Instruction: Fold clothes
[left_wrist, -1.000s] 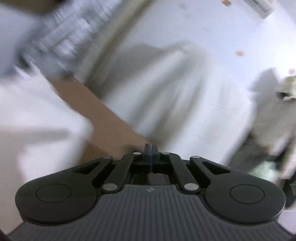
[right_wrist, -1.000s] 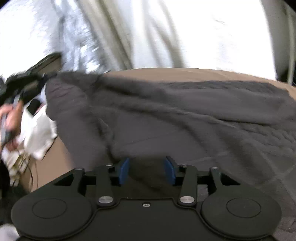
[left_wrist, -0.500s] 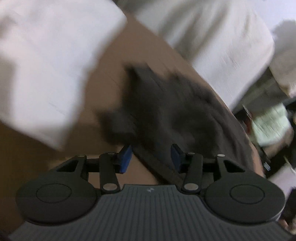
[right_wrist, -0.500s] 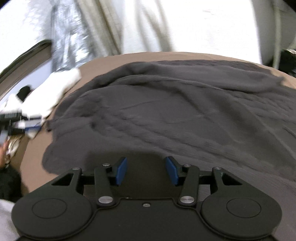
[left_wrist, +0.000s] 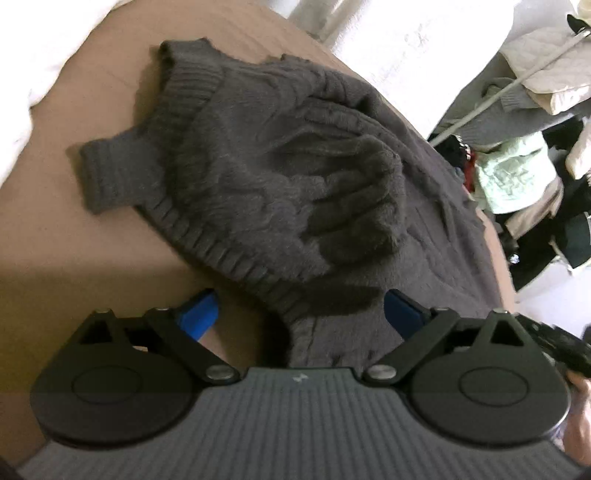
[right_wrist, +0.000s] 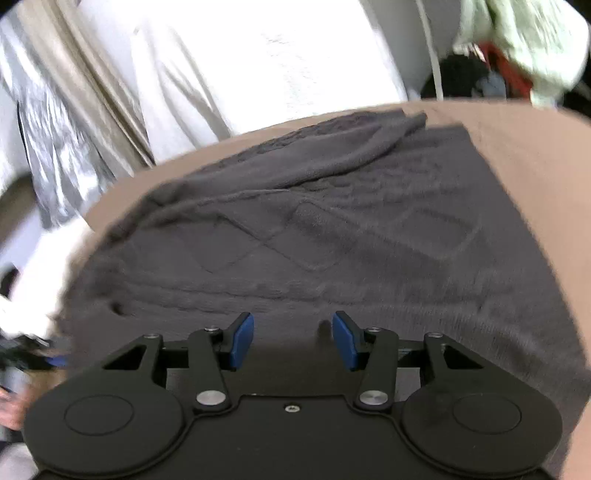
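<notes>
Brown bedding (left_wrist: 92, 266) is covered by a dark grey knitted sweater (left_wrist: 280, 173), bunched. Its ribbed hem is straddled by the opening left gripper (left_wrist: 299, 314), unpinched. Nothing is gripped by the half-spread right gripper (right_wrist: 293, 339) over the knit.

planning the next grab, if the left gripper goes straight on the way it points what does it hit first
Probably the ribbed hem of the dark grey sweater, lying just ahead of the left gripper as its fingers open; depth is unclear.

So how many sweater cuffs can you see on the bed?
2: one ribbed cuff of the dark grey cable-knit sweater sticks out left, another points toward the far edge. Others may be folded underneath.
</notes>
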